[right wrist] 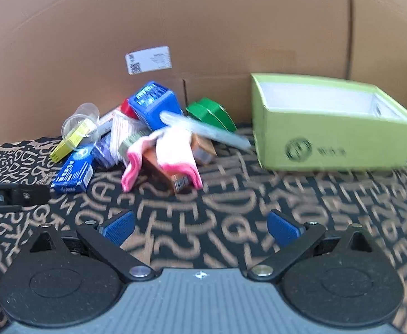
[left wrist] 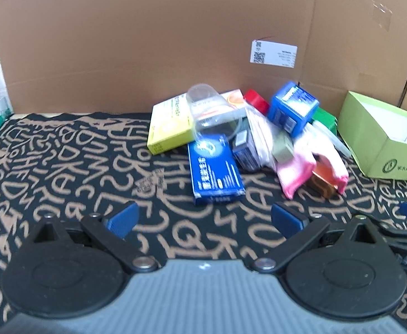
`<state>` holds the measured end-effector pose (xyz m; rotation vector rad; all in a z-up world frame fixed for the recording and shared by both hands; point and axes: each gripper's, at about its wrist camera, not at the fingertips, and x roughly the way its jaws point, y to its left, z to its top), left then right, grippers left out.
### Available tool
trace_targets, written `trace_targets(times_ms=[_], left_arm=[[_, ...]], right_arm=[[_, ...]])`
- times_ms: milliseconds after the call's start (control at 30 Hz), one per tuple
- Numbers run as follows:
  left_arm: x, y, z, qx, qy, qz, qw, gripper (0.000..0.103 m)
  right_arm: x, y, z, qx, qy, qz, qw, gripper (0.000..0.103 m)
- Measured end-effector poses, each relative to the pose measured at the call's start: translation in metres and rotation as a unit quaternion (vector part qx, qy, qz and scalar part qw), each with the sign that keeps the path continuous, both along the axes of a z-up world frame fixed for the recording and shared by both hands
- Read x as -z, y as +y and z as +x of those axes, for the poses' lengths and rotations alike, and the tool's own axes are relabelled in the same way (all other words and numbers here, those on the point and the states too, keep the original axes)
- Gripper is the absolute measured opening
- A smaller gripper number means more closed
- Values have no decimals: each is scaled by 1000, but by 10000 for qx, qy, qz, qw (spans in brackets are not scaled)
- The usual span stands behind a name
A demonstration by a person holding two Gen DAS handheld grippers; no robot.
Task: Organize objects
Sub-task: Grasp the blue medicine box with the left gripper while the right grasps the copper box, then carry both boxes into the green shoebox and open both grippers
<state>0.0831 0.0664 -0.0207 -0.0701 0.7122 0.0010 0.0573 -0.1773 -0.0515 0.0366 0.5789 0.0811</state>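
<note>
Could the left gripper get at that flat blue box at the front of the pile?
Probably yes. The left gripper is open, and the flat blue box lies straight ahead at the pile's near edge, with only patterned cloth between. Its far end is tucked under the clear cup.

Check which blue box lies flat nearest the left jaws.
The long flat blue box, at the pile's front edge on the cloth. The cube-shaped blue box sits tilted atop the pile, farther back.
</note>
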Motion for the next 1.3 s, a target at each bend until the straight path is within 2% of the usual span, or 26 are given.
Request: trace_targets(times_ms=[33,100,200,333,367,400,433,467,500,600,733,800,833,900,967,1000,1033,1100,1200,1300], left_arm=[[1,4,6,26,-19,-65,10000,103],[4,8,18,42,-4,-125,9999,102],[11,8,46,132,108,-10,9999,96],[28,4,76,263,430,-114,9987,93],[33,3,82,284,505,-159,9982,84],[37,2,86,308,587,-176,9976,73],[40,1,88,290,544,-88,9981,70],[40,-1,87,271,471,57,9985,57],[41,-3,86,274,478,173,9983,56],[40,-4,74,394,530,128,9977,56],[38,-9,32,911,650,346,9931,56],[35,-6,10,1196,779,222,9895,56],[33,-4,0,1238,799,188,9889,59],[29,-3,-11,1206,757,192,9896,75],[25,-7,-10,1075,606,324,9918,76],[23,-9,-7,1005,569,383,9926,76],[22,-12,-3,961,546,373,9932,77],[22,-15,6,965,627,337,9928,79],[24,-22,5,992,663,522,9915,79],[24,-21,0,1031,580,604,9911,80]], right_arm=[[1,2,9,-56,-43,-49,10000,103],[3,3,27,-185,-56,50,9998,96],[6,9,54,-454,37,213,9987,92],[20,21,81,-506,242,-145,9983,76],[24,19,86,-508,326,-122,9981,67],[26,18,87,-506,366,-83,9980,49],[25,15,83,-487,253,-86,9985,46],[22,12,79,-546,266,-20,9982,43],[19,9,74,-601,285,124,9977,42],[9,2,53,-726,249,299,9966,41],[1,-2,21,-926,490,281,9941,35],[1,-4,2,-1121,694,390,9905,35],[2,-5,-7,-1261,797,420,9879,35],[2,-5,-25,-1544,946,469,9823,35],[-3,-3,-34,-1653,772,422,9823,40],[-6,-1,-34,-1707,651,354,9825,48],[-10,1,-32,-1733,511,278,9831,49],[-16,8,-25,-1901,188,128,9815,50],[-19,18,-3,-2301,-169,35,9730,50],[-10,26,33,-2478,-82,-272,9684,50]])
